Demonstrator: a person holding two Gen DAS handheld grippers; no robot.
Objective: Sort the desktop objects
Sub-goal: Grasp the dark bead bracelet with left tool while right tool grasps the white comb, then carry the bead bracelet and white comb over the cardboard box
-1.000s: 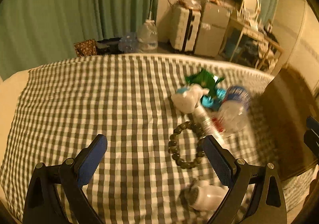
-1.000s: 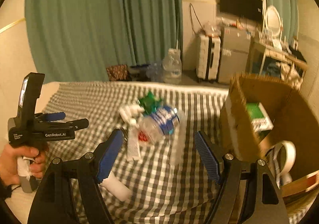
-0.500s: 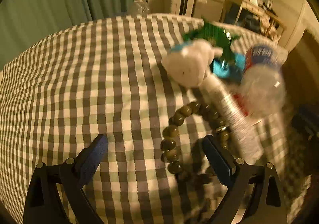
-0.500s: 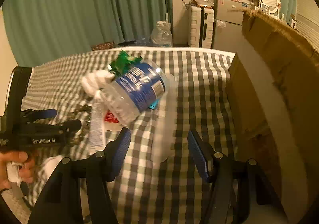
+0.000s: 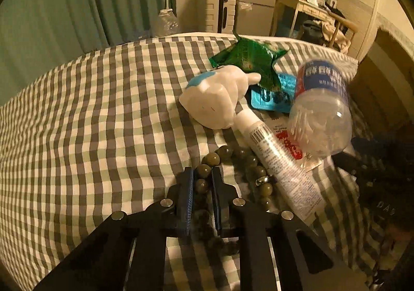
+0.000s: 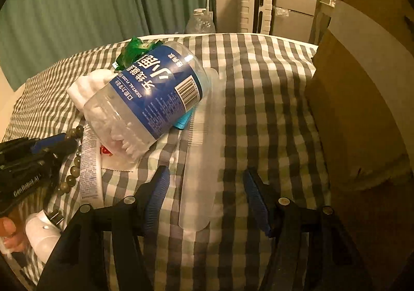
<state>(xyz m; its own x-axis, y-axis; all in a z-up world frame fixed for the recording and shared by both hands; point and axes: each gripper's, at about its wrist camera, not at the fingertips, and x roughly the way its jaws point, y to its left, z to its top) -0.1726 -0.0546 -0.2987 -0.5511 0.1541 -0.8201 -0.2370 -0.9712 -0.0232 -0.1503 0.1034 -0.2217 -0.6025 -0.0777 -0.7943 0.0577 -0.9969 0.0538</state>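
Left gripper (image 5: 202,185): jaws just closed, gripping the bead bracelet (image 5: 234,161) between its pads. Right gripper (image 6: 205,187): half open, jaws closing, straddling a clear plastic strip (image 6: 199,161); floss jar (image 6: 152,99) lying ahead-left.

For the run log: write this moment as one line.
left claw: shut on bead bracelet | right claw: open, jaws just closing around clear flat case, not yet pressing | floss jar: on its side

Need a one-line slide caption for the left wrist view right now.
Left hand-held gripper shut on the bead bracelet on the checked cloth, beside a white tube and floss-pick jar.
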